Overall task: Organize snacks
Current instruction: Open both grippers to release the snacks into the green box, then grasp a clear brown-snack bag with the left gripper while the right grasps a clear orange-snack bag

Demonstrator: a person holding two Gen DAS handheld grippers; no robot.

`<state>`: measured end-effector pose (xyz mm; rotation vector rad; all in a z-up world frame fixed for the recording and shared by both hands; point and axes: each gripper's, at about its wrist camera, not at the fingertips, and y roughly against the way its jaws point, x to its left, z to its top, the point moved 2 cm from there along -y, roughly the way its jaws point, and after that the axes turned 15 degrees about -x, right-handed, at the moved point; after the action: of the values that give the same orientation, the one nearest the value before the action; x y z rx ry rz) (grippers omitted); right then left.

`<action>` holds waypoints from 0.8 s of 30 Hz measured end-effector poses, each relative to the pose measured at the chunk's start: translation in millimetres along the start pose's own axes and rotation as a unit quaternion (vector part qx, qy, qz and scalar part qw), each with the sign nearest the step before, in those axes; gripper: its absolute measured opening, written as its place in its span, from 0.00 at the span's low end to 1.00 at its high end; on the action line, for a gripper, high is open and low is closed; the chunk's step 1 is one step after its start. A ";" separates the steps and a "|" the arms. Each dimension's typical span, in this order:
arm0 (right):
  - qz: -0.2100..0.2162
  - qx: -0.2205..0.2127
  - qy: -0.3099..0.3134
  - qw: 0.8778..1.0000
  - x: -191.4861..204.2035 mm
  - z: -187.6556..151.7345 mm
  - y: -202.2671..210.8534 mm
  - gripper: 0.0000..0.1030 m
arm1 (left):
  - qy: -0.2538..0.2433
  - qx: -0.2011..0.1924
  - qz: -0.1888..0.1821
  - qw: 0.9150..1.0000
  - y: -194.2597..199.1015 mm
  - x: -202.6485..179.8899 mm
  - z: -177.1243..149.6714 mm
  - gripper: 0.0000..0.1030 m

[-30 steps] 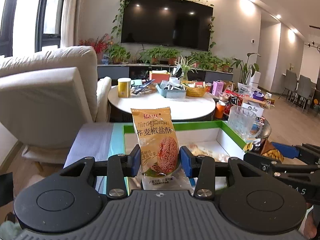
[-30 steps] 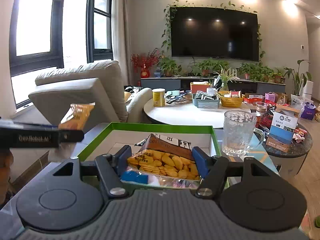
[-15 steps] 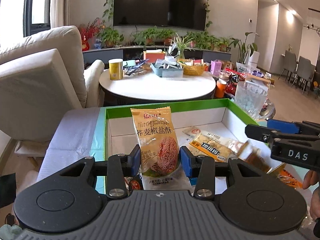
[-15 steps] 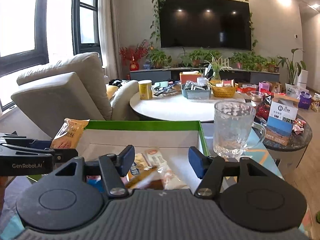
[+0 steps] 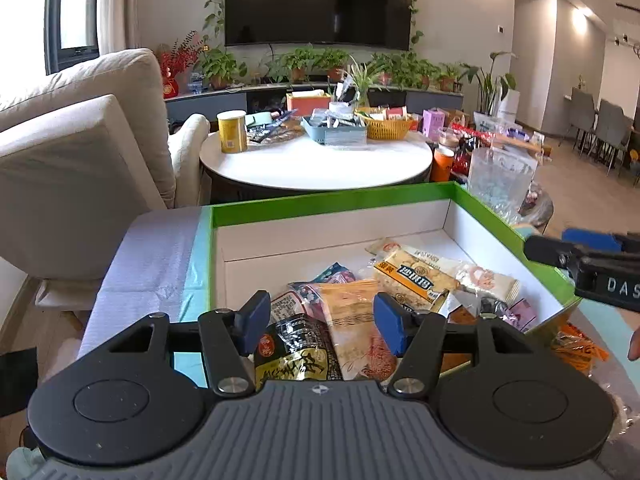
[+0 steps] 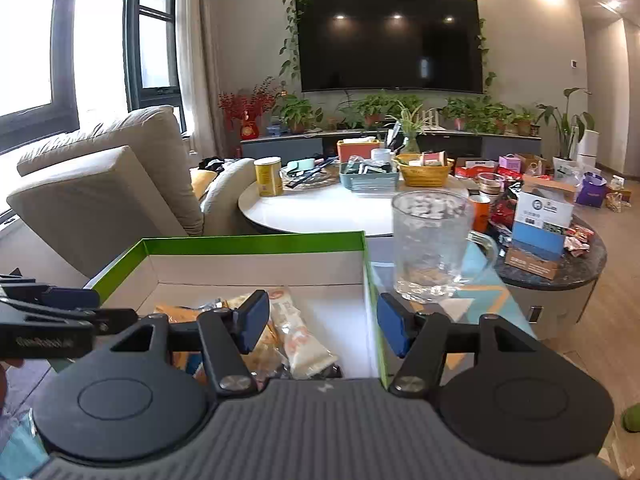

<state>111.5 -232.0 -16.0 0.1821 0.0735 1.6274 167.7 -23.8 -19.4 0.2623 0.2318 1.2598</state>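
A green-rimmed white box (image 5: 336,197) holds several snack packets. My left gripper (image 5: 318,328) is open above the box's near side. Under it lies the orange biscuit packet (image 5: 356,320), flat among a black packet (image 5: 296,354) and a yellow cracker packet (image 5: 412,280). My right gripper (image 6: 318,328) is open and empty over the box's right wall (image 6: 370,300). White and orange packets (image 6: 298,336) show below it. The right gripper also shows at the right edge of the left wrist view (image 5: 588,264).
A glass mug (image 6: 430,246) stands just right of the box. An orange packet (image 5: 580,350) lies outside the box's right corner. Behind are a round white table (image 5: 316,160) with clutter, a beige sofa (image 5: 80,148) at left, and a dark side table (image 6: 560,264).
My left gripper opened and dropped the orange biscuit packet into the box. My right gripper, open after letting its chip bag go, drifted right over the box wall.
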 end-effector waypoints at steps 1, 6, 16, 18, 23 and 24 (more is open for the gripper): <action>-0.002 0.001 0.000 1.000 -2.0 -0.5 2.0 0.46 | 0.003 -0.005 0.004 1.000 4.4 2.8 1.6 0.53; -0.011 0.004 -0.002 1.000 -9.0 -2.3 16.9 0.46 | 0.031 -0.032 0.049 0.998 34.5 37.3 7.6 0.54; -0.004 0.019 -0.011 1.000 -5.5 -11.2 34.1 0.46 | 0.045 0.030 0.061 0.997 65.6 70.9 -38.7 0.55; 0.000 0.021 -0.010 1.000 -3.6 -11.7 37.6 0.46 | 0.036 0.044 0.046 0.997 65.9 67.4 -51.1 0.55; 0.024 0.031 -0.005 0.999 5.1 -17.4 47.4 0.46 | 0.022 0.061 0.044 0.997 60.0 69.8 -71.7 0.55; 0.028 0.032 -0.002 0.999 7.6 -19.3 48.9 0.46 | 0.031 0.059 0.038 0.997 61.8 71.8 -73.4 0.55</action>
<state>59.7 -226.5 -26.7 0.2392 0.1180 1.6809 109.6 67.3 -71.2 0.3362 0.3538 1.3321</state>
